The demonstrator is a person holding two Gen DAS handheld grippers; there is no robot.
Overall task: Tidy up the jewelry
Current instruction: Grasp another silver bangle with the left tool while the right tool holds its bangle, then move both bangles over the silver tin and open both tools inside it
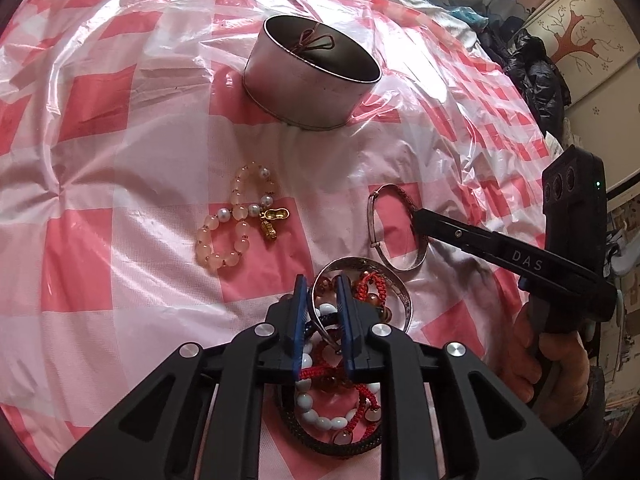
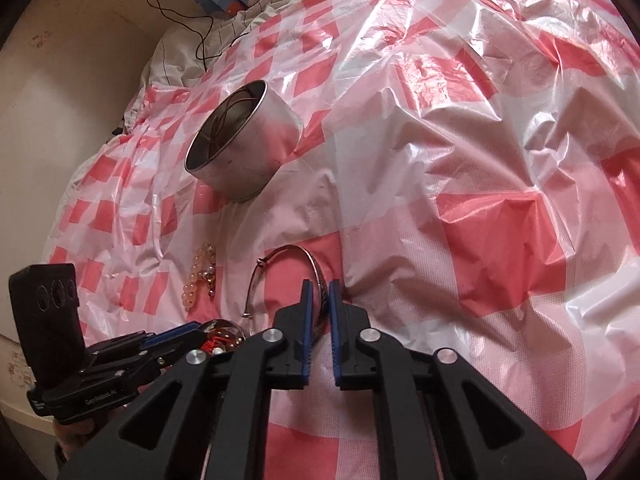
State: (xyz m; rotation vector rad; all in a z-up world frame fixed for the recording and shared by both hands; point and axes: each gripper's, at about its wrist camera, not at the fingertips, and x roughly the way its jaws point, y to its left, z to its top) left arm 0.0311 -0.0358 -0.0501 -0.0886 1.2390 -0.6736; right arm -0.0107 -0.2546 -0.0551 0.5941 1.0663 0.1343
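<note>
Two silver bangles. One bangle (image 1: 360,280) sits on the jewelry pile (image 1: 340,400), pinched at its rim by the left gripper (image 1: 324,292). The other bangle (image 2: 288,276) lies flat on the checked sheet (image 1: 120,160), its band clamped by the right gripper (image 2: 320,292). One bead bracelet (image 1: 236,224) lies apart. One open tin (image 1: 312,80) stands beyond.

Our left claw (image 1: 322,300) covers part of the bracelet heap (image 1: 344,392) at lower centre. In the right wrist view, we see only the heap's top edge behind the arm. The tin (image 2: 244,148) hides its bottom; the cord (image 1: 316,42) inside stays unclear.
</note>
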